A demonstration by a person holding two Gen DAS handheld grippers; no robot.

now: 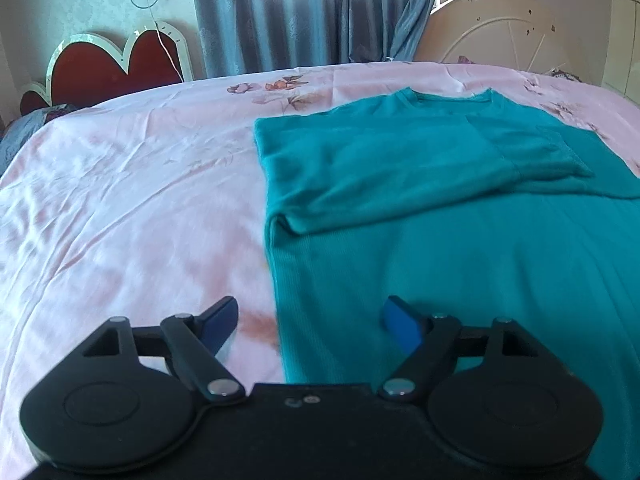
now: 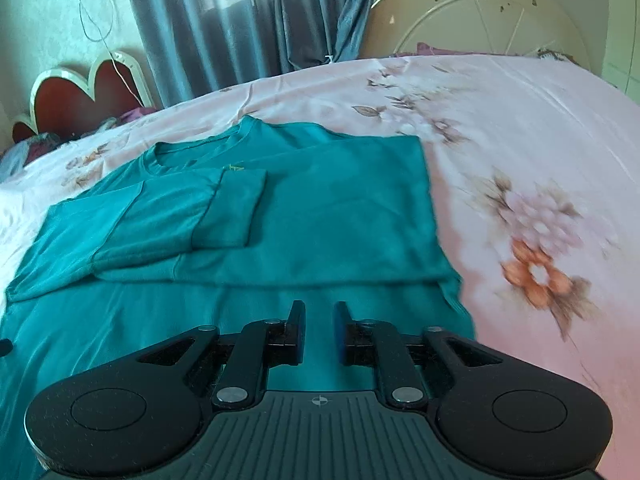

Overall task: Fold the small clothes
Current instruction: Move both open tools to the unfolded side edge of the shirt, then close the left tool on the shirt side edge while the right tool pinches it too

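Teal long-sleeve top (image 2: 328,208) lies flat on the pink floral bedsheet (image 2: 540,128), sleeves already folded in across the chest. Bottom-up fold looks left. Left gripper (image 1: 312,320) gapes wide, right gripper (image 2: 318,330) partly open, both empty.

From where I steer, the teal shirt (image 1: 460,216) lies flat on the pink bedsheet (image 1: 120,208), and the sheet to its left and right is bare (only wrinkles), so I can pass either gripper there. Beyond the shirt, past the bed's far edge, the curtain (image 1: 280,16) and the headboard (image 1: 116,68) block the way.
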